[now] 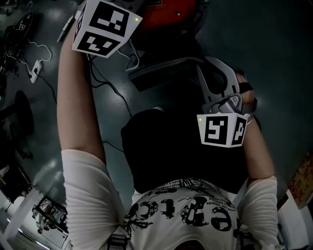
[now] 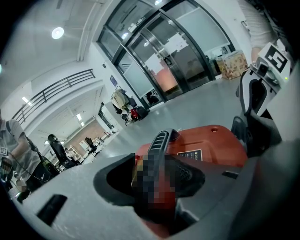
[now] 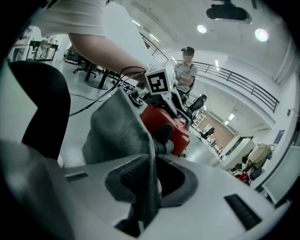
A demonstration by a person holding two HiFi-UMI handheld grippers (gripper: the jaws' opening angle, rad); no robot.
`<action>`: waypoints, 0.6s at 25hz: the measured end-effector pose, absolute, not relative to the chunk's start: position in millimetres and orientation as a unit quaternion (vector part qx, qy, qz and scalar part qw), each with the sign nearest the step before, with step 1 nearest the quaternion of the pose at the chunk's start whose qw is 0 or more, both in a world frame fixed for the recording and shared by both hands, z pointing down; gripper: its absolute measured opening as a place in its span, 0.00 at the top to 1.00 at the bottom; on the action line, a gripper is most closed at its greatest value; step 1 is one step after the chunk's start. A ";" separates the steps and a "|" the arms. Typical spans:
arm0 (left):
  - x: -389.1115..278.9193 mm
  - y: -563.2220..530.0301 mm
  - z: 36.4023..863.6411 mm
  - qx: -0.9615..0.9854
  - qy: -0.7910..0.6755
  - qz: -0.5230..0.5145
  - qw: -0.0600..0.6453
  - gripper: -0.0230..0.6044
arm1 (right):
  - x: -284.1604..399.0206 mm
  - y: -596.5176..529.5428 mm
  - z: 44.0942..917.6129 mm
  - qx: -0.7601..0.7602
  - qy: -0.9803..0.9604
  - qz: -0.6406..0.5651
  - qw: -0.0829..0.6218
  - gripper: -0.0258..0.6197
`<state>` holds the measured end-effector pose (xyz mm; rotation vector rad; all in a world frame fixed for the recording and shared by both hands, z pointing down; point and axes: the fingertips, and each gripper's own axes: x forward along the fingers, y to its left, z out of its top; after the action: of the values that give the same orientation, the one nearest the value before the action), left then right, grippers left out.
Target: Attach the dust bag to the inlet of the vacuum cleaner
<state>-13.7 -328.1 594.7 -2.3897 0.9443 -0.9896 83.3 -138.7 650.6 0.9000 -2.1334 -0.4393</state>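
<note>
The red vacuum cleaner [image 1: 164, 14] stands on the grey floor ahead of me. Its black ribbed handle [image 2: 160, 140] runs into my left gripper [image 2: 154, 187], which is shut on it; a mosaic patch hides the contact. My right gripper [image 3: 145, 187] is shut on a fold of the grey fabric dust bag [image 3: 119, 133]. The bag hangs just in front of the vacuum's black inlet stub [image 3: 163, 136]; I cannot tell whether they touch. In the head view the bag [image 1: 161, 73] lies between the vacuum and my right gripper [image 1: 208, 66].
Black cables [image 1: 110, 88] and a white power strip [image 1: 34, 71] lie on the floor at the left. My black trouser leg [image 3: 42, 108] is close on the right gripper's left. A person [image 3: 185, 70] stands beyond the vacuum. Glass doors [image 2: 178, 56] and a cardboard box [image 2: 232, 63] are far off.
</note>
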 end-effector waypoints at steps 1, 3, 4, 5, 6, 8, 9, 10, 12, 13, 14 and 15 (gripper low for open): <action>-14.1 -327.8 594.4 -0.851 0.337 -0.353 0.193 0.70 | 81.0 -139.6 649.4 0.357 -0.836 -0.170 0.380 0.89; -15.9 -327.7 594.2 -0.850 0.337 -0.356 0.193 0.70 | 75.8 -142.4 647.0 0.367 -0.834 -0.169 0.376 0.89; -16.8 -328.0 594.0 -0.849 0.338 -0.357 0.192 0.70 | 74.4 -144.2 646.0 0.370 -0.834 -0.169 0.374 0.89; -17.2 -328.5 593.6 -0.849 0.339 -0.358 0.192 0.70 | 74.2 -145.6 645.2 0.370 -0.834 -0.168 0.373 0.89; -17.2 -328.8 593.2 -0.848 0.341 -0.358 0.191 0.70 | 74.9 -146.0 644.7 0.368 -0.835 -0.168 0.373 0.89; -15.9 -328.7 593.0 -0.848 0.342 -0.357 0.189 0.70 | 77.5 -143.7 644.3 0.355 -0.843 -0.162 0.369 0.89; -15.2 -328.6 592.7 -0.849 0.342 -0.356 0.189 0.70 | 78.8 -142.1 643.9 0.348 -0.849 -0.156 0.365 0.89; -14.8 -328.6 592.1 -0.849 0.342 -0.355 0.190 0.70 | 79.6 -140.5 643.3 0.342 -0.855 -0.151 0.361 0.89; -15.0 -328.6 590.6 -0.850 0.342 -0.352 0.193 0.70 | 79.8 -136.9 643.1 0.330 -0.867 -0.131 0.350 0.89; -15.4 -328.0 590.4 -0.851 0.343 -0.348 0.194 0.70 | 79.6 -134.7 643.9 0.325 -0.872 -0.117 0.346 0.89; -16.0 -326.9 590.2 -0.851 0.345 -0.344 0.195 0.69 | 79.5 -132.6 645.1 0.318 -0.877 -0.103 0.344 0.89; -17.0 -325.1 589.5 -0.851 0.349 -0.338 0.198 0.69 | 79.5 -130.8 646.6 0.312 -0.881 -0.091 0.343 0.89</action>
<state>-17.0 -325.1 589.5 -2.3826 0.9772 -0.9452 79.5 -130.8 646.6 0.8106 -2.2903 -0.2376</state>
